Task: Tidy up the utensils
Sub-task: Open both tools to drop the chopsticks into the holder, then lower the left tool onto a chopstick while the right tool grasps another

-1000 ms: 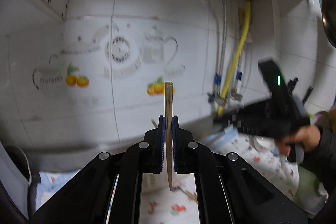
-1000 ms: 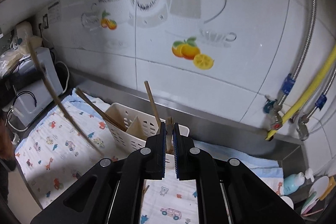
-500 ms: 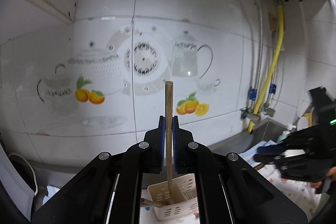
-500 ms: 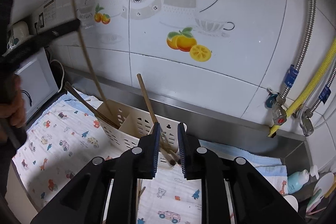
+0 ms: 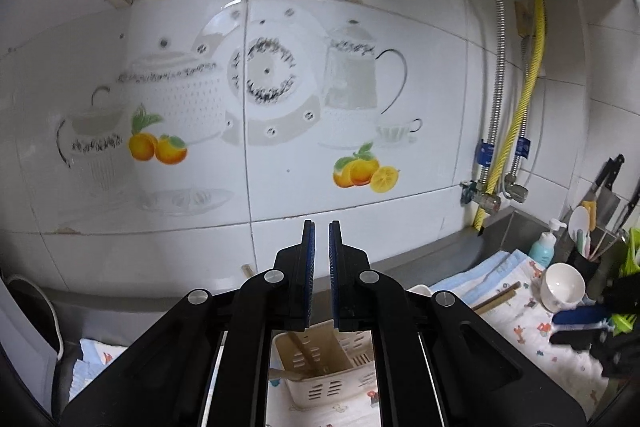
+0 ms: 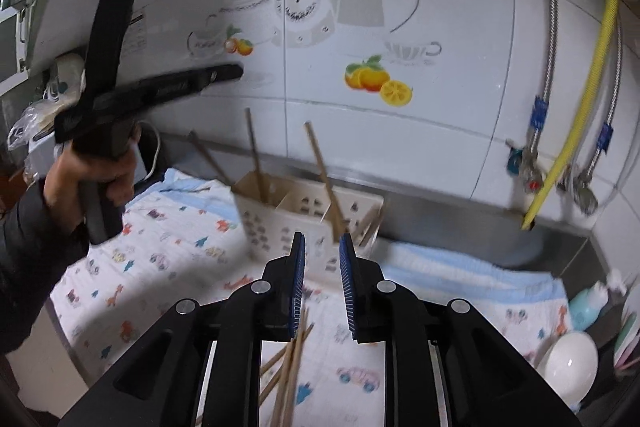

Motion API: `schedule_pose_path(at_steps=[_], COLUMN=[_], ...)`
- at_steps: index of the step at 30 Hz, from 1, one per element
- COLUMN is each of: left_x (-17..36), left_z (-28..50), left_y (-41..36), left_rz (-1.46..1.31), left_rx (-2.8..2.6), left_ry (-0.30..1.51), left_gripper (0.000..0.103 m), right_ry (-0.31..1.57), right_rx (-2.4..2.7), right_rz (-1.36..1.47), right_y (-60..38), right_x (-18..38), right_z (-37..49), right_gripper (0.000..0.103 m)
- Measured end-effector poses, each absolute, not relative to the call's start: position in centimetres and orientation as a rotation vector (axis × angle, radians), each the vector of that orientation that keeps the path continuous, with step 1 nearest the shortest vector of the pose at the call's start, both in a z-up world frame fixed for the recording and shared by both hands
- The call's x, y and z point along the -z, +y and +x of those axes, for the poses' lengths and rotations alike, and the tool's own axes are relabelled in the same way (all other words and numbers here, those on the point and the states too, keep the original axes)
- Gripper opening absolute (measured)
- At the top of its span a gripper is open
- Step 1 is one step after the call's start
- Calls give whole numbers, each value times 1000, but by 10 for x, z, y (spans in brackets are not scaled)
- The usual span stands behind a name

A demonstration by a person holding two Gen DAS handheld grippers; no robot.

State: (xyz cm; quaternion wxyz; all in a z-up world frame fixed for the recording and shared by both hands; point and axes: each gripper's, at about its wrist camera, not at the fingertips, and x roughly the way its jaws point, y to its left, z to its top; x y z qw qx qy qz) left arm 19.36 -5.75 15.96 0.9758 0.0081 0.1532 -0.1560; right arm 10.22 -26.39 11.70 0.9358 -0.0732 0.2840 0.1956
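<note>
A cream slotted utensil holder [image 6: 308,215] stands on the patterned cloth by the tiled wall, with several wooden chopsticks [image 6: 322,175] leaning in its compartments. It also shows below my left gripper [image 5: 320,227] in the left wrist view [image 5: 320,371], chopsticks inside. My left gripper is slightly open and empty, held above the holder; it also shows in the right wrist view [image 6: 236,71]. My right gripper [image 6: 322,239] is open and empty, in front of the holder. Loose chopsticks [image 6: 288,367] lie on the cloth under it.
A white bowl [image 6: 568,359] and a blue bottle [image 6: 586,307] sit at the right by the sink. A yellow hose [image 6: 580,87] and steel pipes run down the wall. A cup of utensils [image 5: 584,255] and knives stand far right. An appliance with a cord [image 6: 36,151] is at left.
My left gripper let go of its chopstick, which now stands in the holder, and opened slightly. My right gripper opened wider and pulled back from the holder.
</note>
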Motion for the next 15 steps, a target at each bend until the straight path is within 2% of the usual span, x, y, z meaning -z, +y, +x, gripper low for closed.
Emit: schedule_pose_path(at_steps=[8, 9, 12, 15], left_x=[-161, -158, -143, -120], left_z=[146, 140, 116, 94], left_y=[-59, -59, -60, -61], left_rz=[31, 35, 48, 54], left_rx=[370, 373, 386, 409], left_ry=[311, 314, 344, 391], left_gripper=[10, 13, 18, 19], right_ry=[662, 681, 735, 783], right_rx=[-385, -382, -380, -377], right_rz=[-103, -91, -82, -77], right_y=[-274, -276, -279, -280], right_x=[-61, -50, -23, 2], right_z=[58, 51, 38, 26], right_gripper=[18, 18, 18, 18])
